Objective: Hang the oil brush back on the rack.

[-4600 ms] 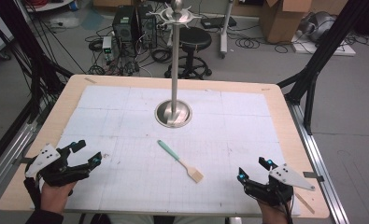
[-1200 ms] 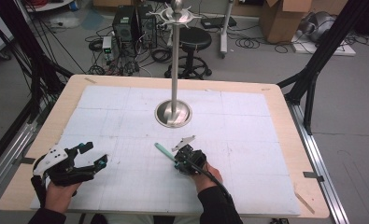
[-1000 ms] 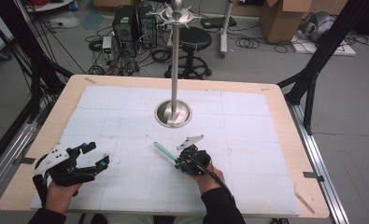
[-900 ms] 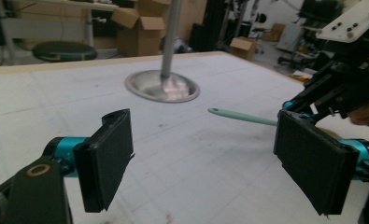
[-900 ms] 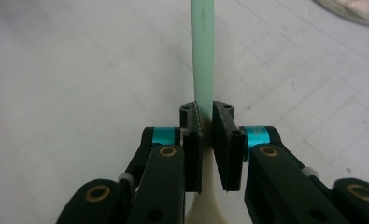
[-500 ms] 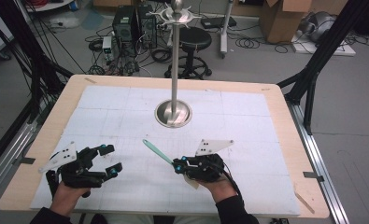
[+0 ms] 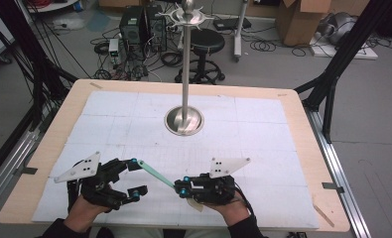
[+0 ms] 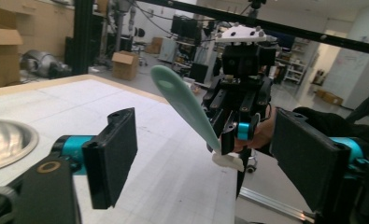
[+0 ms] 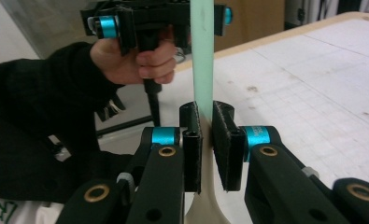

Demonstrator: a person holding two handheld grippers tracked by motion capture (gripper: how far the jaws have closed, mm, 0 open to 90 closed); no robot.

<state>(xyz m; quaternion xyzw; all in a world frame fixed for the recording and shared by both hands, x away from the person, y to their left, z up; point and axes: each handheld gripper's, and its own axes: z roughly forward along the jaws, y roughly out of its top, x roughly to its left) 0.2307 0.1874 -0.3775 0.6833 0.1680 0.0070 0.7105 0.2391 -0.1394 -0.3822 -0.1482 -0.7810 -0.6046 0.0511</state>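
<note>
My right gripper [image 7: 179, 188] picked the spatula [image 7: 156, 172] up off the desk. My left gripper [image 7: 134, 177] moved right, up to its green tip.

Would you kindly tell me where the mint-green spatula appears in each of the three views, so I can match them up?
High view: the spatula slants at bottom centre between both grippers.
Left gripper view: the spatula is at centre, pointing up-left.
Right gripper view: the spatula stands upright, top centre.
Shared landmark: the right gripper, clamped on its lower end.
</note>
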